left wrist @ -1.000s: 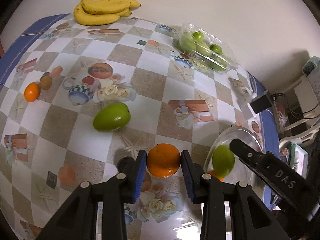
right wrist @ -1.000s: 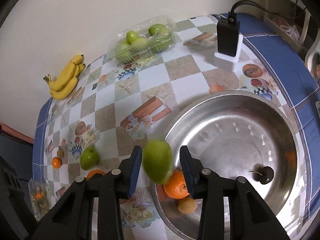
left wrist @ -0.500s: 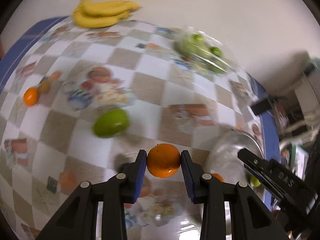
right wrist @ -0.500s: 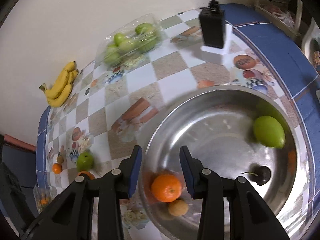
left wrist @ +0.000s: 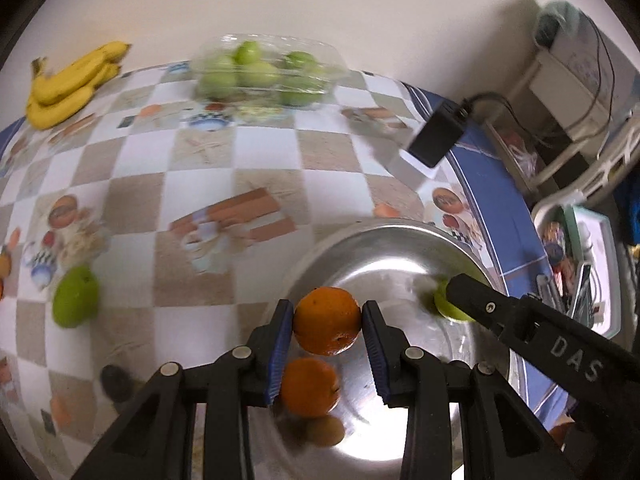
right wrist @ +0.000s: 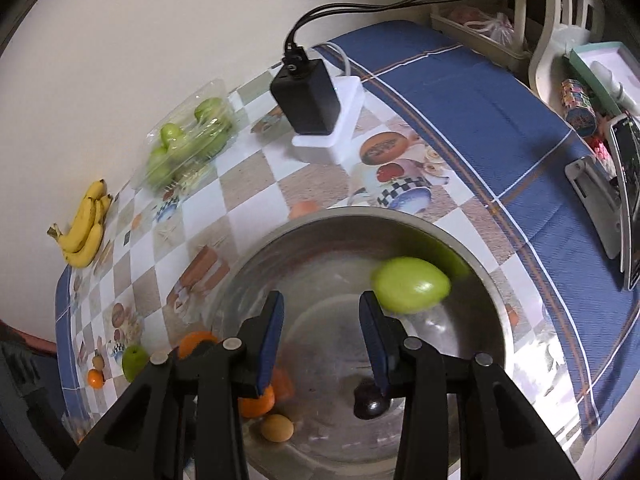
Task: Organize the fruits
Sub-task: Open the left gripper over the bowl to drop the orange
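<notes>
A: Left wrist view first, biggest thing: we've got the steel bowl (left wrist: 400, 240) under us, on the checked tablecloth (left wrist: 200, 168). Left gripper (left wrist: 327, 322) is clamped on an orange (left wrist: 326, 320), pads touching both sides, held above the bowl's near side w/ a second orange (left wrist: 310, 386) right beneath it.

B: Risk there, imo: if we let go from this height it lands on that lower orange, bounces, maybe hops the rim (left wrist: 304, 276). Metal's slick, round fruit rolls.

A: Agreed. Other worry is the right gripper (right wrist: 320, 320). It's empty, jaws parted narrow, nothing btwn them, and it hangs over the bowl's middle. Its finger shows at the right of the left view, close to our drop spot. Two tools over one bowl, so a knock is possible.

B: And the green fruit (right wrist: 410, 290) in the bowl looks blurred, prob not settled; it could roll into the dark fruit (right wrist: 370, 398).

A: Pose: both tools point steeply down into the bowl, side by side. One green apple (left wrist: 76, 296) sits loose on the cloth, well apart from the bowl.
</notes>
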